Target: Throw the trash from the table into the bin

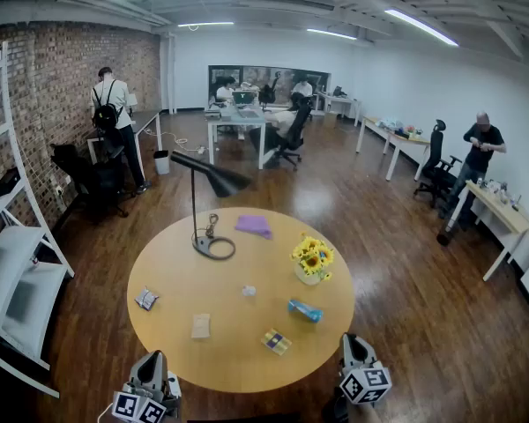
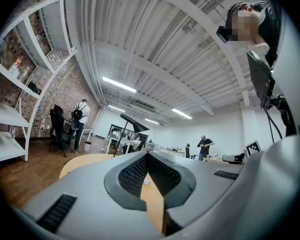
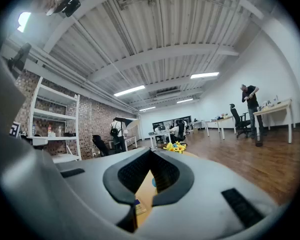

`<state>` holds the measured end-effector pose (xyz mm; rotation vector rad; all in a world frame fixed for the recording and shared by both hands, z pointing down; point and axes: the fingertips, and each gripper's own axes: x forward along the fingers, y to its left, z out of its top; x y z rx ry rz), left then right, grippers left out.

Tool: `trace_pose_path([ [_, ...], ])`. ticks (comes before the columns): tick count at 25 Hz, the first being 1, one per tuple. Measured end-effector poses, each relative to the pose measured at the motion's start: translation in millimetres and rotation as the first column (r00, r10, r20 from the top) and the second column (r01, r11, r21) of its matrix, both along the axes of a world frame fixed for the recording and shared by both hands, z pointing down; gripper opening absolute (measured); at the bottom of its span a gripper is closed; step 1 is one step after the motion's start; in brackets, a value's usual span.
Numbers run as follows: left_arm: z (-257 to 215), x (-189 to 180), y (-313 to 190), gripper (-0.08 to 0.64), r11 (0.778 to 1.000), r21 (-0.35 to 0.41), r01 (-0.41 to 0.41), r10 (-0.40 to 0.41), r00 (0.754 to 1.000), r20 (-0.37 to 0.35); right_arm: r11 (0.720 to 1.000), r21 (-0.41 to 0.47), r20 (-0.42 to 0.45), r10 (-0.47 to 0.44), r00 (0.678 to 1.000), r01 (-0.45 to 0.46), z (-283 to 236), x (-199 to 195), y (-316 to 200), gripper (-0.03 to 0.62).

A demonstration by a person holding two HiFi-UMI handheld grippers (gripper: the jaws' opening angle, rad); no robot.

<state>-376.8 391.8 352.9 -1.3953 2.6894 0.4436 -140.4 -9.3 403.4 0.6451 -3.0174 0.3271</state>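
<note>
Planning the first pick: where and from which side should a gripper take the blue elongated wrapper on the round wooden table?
Probably pinch the blue elongated wrapper across its narrow middle, from above, with the nearer right gripper, its shut jaws opened first. It lies flat and long, so its short width should suit the jaws best.

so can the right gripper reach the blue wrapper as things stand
Probably yes: nothing lies between the right gripper and the blue wrapper on the bare tabletop just ahead of it, though its shut jaws must open first.
</note>
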Motion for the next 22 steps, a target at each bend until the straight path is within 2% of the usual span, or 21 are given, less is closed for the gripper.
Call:
trace_pose_path([
  [3, 8, -4, 9, 0.0, 0.998, 0.04, 0.039, -0.039, 0.999, -0.018, 0.998, 0.042, -0.019, -0.049, 0.999, 0.05, -6, -16, -1, 0.003],
  [7, 9, -18, 16, 0.0, 0.998, 0.043, 0.041, -0.04, 0.999, -0.019, 0.995, 0.064, -0.016, -0.073, 0.997, 0.074, -14, -36, 7, 0.005],
  [9, 7, -23, 23, 0.0, 0.998, 0.048, 0.039, -0.038, 0.999, -0.017, 0.993, 0.067, -0.026, -0.091, 0.996, 0.092, -15, -44, 18, 0.046],
  [11, 6, -28, 31, 0.0, 0.998, 0.055, 0.036, -0.035, 0.999, -0.016, 0.991, 0.07, -0.044, -0.114, 0.992, 0.117, -15, -54, 30, 0.057],
  [14, 3, -36, 42, 0.0, 0.998, 0.054, 0.022, -0.021, 1.0, -0.018, 0.987, 0.065, -0.064, -0.144, 0.988, 0.148, -13, -71, 48, 0.129],
  [21, 1, -57, 93, 0.0, 0.998, 0.045, 0.039, -0.037, 0.999, -0.037, 0.982, 0.054, -0.096, -0.176, 0.98, 0.182, -6, -115, 94, 0.129],
  [22, 2, -61, 101, 0.0, 0.998, 0.045, 0.046, -0.044, 0.998, -0.039, 0.98, 0.051, -0.1, -0.185, 0.978, 0.191, -6, -123, 101, 0.148],
])
